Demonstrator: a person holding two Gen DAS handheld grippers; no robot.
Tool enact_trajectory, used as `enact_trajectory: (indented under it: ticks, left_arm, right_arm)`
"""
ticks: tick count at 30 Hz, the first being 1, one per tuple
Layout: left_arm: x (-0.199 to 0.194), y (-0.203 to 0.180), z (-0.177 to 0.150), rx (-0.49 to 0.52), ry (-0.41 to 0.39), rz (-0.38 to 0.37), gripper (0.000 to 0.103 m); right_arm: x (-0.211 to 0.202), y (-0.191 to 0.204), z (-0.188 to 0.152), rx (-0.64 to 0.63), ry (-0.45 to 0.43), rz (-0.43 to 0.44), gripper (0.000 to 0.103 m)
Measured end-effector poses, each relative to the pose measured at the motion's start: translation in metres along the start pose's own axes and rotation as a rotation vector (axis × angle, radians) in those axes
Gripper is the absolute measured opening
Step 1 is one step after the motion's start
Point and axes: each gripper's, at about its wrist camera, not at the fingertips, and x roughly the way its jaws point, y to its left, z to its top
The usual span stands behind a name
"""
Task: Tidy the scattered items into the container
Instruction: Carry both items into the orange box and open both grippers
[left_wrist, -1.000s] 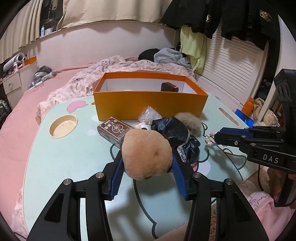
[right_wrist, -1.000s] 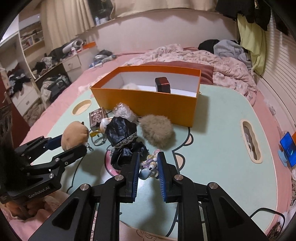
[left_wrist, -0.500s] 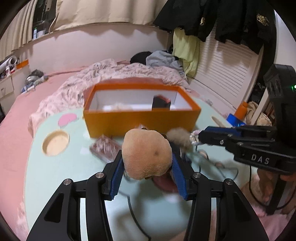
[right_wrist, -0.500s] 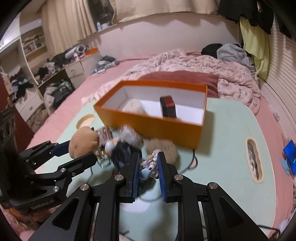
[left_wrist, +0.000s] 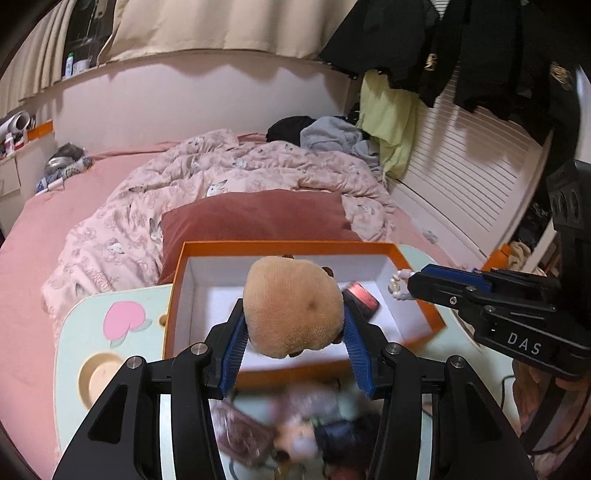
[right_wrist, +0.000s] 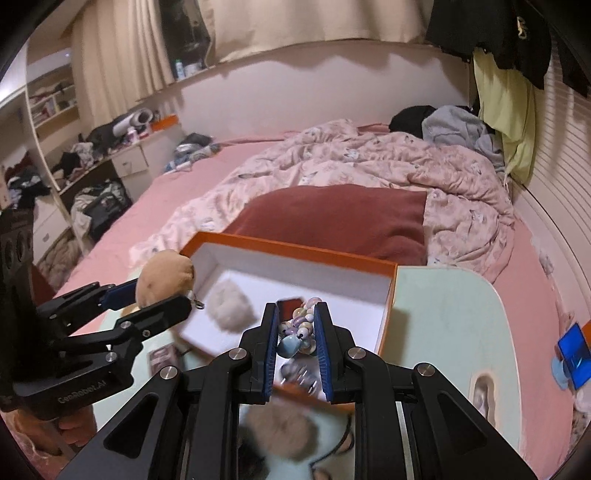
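Observation:
My left gripper (left_wrist: 293, 325) is shut on a tan plush toy (left_wrist: 293, 306) and holds it above the open orange box (left_wrist: 177, 288). It also shows in the right wrist view (right_wrist: 164, 275) at the box's left corner (right_wrist: 201, 240). My right gripper (right_wrist: 295, 332) is shut on a pastel bead bracelet (right_wrist: 297, 332) over the box's near side; in the left wrist view the beads (left_wrist: 397, 284) hang at the box's right rim. A dark red-topped case (left_wrist: 360, 297) and a pale fluffy pompom (right_wrist: 229, 306) lie inside the box.
Blurred items lie on the mint table before the box: a brown card box (left_wrist: 243, 435), a dark cloth doll (left_wrist: 343, 435), a beige pompom (right_wrist: 284, 428). A red pillow (right_wrist: 332, 218) and pink bed lie behind. A blue phone (right_wrist: 574, 354) lies at right.
Both grippers have lifted and moved forward from the table to above the orange box, carrying the plush toy and the bead bracelet. The loose items stayed on the table.

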Motion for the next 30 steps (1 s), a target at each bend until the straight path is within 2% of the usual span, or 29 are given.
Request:
enact_trajectory:
  ticks: [8, 17, 18, 20, 22, 27, 30]
  left_arm:
    - [0.04, 0.012, 0.011, -0.02, 0.054, 0.006, 0.05]
    - [0.059, 0.013, 0.012, -0.009, 0.1, 0.002, 0.054]
    - [0.06, 0.013, 0.011, -0.013, 0.101, 0.007, 0.055]
    - [0.059, 0.013, 0.009, -0.026, 0.095, 0.012, 0.065]
    - [0.056, 0.015, 0.009, -0.048, 0.087, 0.008, 0.071]
    - [0.044, 0.018, 0.008, -0.086, 0.075, -0.01, 0.072]
    - [0.033, 0.015, 0.005, -0.073, 0.062, 0.001, 0.072]
  right_arm:
    - [0.044, -0.015, 0.011, 0.027, 0.058, 0.003, 0.019]
    - [0.058, -0.02, 0.011, 0.043, 0.077, 0.019, 0.02]
    - [0.058, -0.021, 0.011, 0.054, 0.08, 0.027, 0.021]
    - [0.059, -0.024, 0.012, 0.074, 0.09, 0.039, 0.024]
    - [0.058, -0.026, 0.011, 0.091, 0.093, 0.041, 0.029]
    - [0.046, -0.025, 0.008, 0.106, 0.075, 0.046, 0.032]
    - [0.034, -0.022, 0.006, 0.106, 0.056, 0.042, 0.038]
